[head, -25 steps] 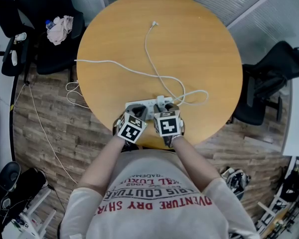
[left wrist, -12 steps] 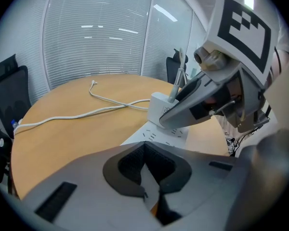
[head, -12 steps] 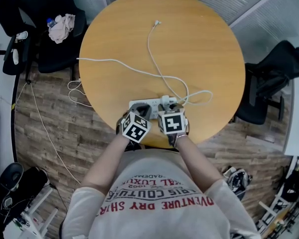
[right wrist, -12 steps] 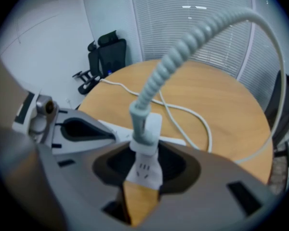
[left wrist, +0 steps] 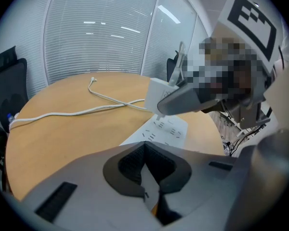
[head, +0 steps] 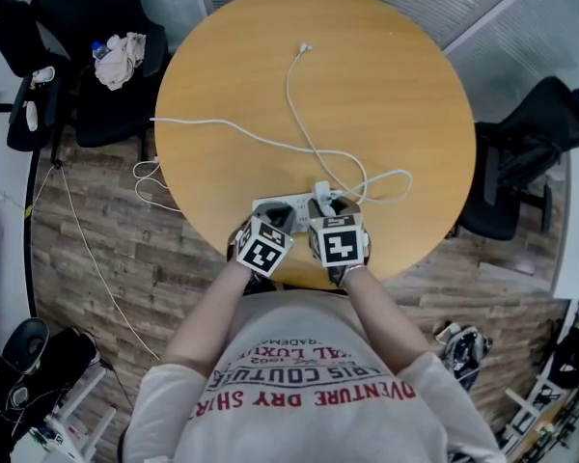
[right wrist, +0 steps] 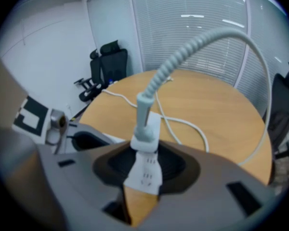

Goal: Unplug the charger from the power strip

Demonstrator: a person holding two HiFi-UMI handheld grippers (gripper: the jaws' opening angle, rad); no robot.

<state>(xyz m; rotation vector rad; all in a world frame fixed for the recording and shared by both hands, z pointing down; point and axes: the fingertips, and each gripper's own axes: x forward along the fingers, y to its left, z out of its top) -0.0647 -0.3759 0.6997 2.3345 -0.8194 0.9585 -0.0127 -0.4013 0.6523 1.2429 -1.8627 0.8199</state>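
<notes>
A white power strip (head: 278, 206) lies at the near edge of the round wooden table (head: 386, 85). A white charger (head: 321, 193) stands in it, and its cable (head: 299, 114) loops across the top. My left gripper (head: 270, 222) is shut on the strip's near end, and the strip's face (left wrist: 166, 129) runs out from between its pads (left wrist: 130, 165). My right gripper (right wrist: 145, 146) has just been closing, with the charger (right wrist: 154, 123) between its jaws. Its finger (left wrist: 188, 100) lies against the charger's side (left wrist: 155, 94).
The strip's own cord (head: 212, 123) runs left over the table edge and down to the wooden floor. Black office chairs stand at the left (head: 77, 85) and right (head: 531, 152). A crumpled cloth (head: 121, 56) lies on the left chair.
Both grippers stay at the power strip and charger. Only the head view has shifted a little to the right.
</notes>
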